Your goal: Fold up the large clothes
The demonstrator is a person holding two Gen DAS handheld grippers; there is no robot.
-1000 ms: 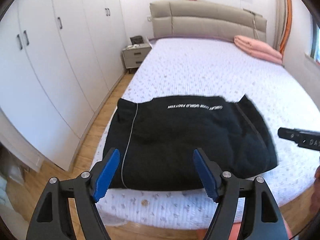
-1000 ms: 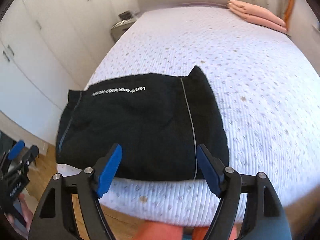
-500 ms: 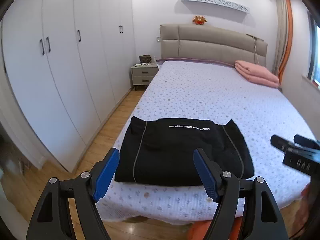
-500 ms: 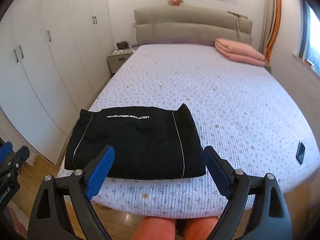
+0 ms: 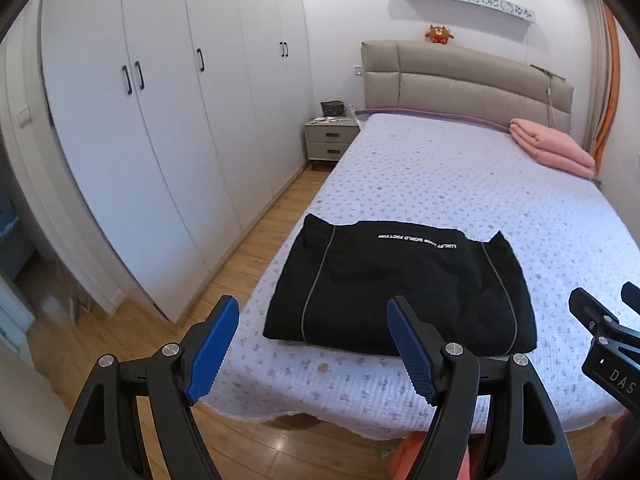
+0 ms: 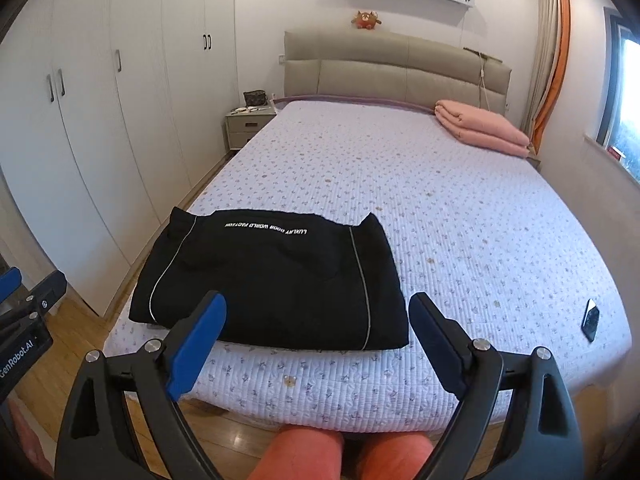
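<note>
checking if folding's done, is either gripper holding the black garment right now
No, the black garment lies folded on the bed, while the left gripper and right gripper hang open and empty.

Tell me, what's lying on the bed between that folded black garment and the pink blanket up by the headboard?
Nothing: between the black garment and pink blanket, only bare flowered bedspread shows in the right wrist view.

A bedroom with pale walls. White wardrobes (image 5: 160,128) line the left wall above a wooden floor (image 5: 248,248). A bed (image 6: 460,216) with a beige padded headboard (image 6: 396,68) fills the middle; a small nightstand (image 6: 246,126) stands at its far left. On the right, a window (image 6: 624,96) brings daylight beside an orange-edged curtain (image 6: 554,52).
</note>
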